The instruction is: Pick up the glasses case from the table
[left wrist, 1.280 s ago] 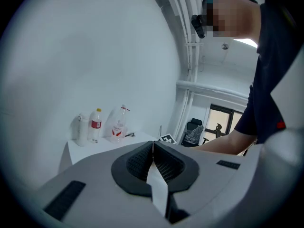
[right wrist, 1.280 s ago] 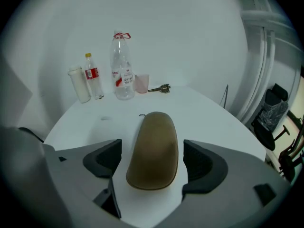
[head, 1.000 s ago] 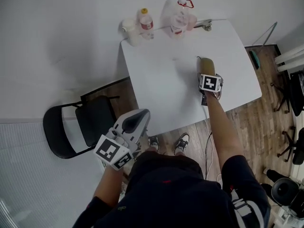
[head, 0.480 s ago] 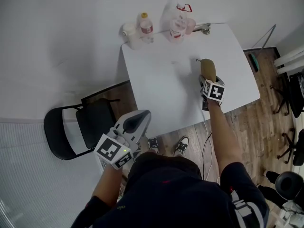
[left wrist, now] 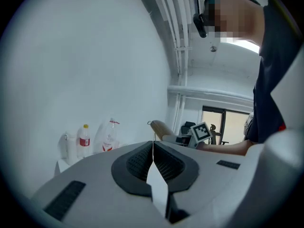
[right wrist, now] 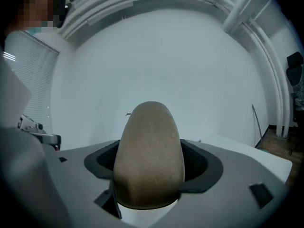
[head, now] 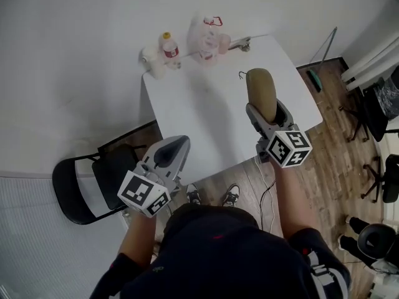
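A black chair (head: pixel 84 182) stood far to the left, on the floor beside the table (head: pixel 193 117). Just right of it was the left gripper (head: pixel 176 145). The person held it low, out past the near edge of the table. Its jaws were shut tight with nothing between them. In the left gripper view, the two dark pads (left wrist: pixel 137 163) met in one thin line. It touched nothing.

The white table stood against a white wall (head: pixel 75 17). At its far edge a small bottle (head: pixel 167 44) with a yellow cap and a red label stood upright. Just right of the bottle was a clear bag (head: pixel 206 31).

Further right was the case (head: pixel 262 91), tan, long and round. It was up in the air over the right side of the table, not lying on it. The right gripper (head: pixel 267 112) had hold of it. Its jaws were partly open, one on each side of the near end of the case, squeezing it. The far end stuck out past the jaws and pointed at the wall. In the right gripper view, the case (right wrist: pixel 149 156) filled the gap between the dark pads (right wrist: pixel 198 161).

Right of the table was a brown wood floor (head: pixel 336 142).
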Demonstrator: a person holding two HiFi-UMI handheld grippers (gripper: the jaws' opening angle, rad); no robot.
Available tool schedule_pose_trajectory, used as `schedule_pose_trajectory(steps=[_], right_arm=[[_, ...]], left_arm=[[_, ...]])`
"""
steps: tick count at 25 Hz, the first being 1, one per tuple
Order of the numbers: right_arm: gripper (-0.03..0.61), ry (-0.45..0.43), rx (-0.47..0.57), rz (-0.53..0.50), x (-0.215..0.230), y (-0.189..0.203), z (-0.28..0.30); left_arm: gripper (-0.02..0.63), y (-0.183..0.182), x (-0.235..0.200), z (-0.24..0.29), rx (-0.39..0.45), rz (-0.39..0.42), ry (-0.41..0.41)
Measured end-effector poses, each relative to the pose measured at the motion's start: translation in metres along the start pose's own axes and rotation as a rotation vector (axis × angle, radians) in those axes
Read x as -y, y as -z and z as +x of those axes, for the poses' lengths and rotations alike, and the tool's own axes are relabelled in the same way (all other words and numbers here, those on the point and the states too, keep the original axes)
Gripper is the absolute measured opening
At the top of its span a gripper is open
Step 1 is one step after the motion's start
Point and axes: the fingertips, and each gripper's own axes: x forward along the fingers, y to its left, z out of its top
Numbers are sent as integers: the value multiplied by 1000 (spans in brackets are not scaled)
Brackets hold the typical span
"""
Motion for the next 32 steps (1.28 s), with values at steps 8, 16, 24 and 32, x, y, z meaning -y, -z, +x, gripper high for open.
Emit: schedule_pose_trajectory(steps=[8,16,24,32], right_arm=[[383,-48,239,-26,-56,-99,-84],[383,2,278,-149,-70,-123,-130],[383,8,270,-158,-72,-123,-140],[383,12,271,-153,-69,-127,-138]], left_arm=[[23,-48,12,0,77,34,15],[23,-75,36,-1,129,104,57],[23,-81,46,2,147,125,69],[23,-83,47,3,152,127,67]])
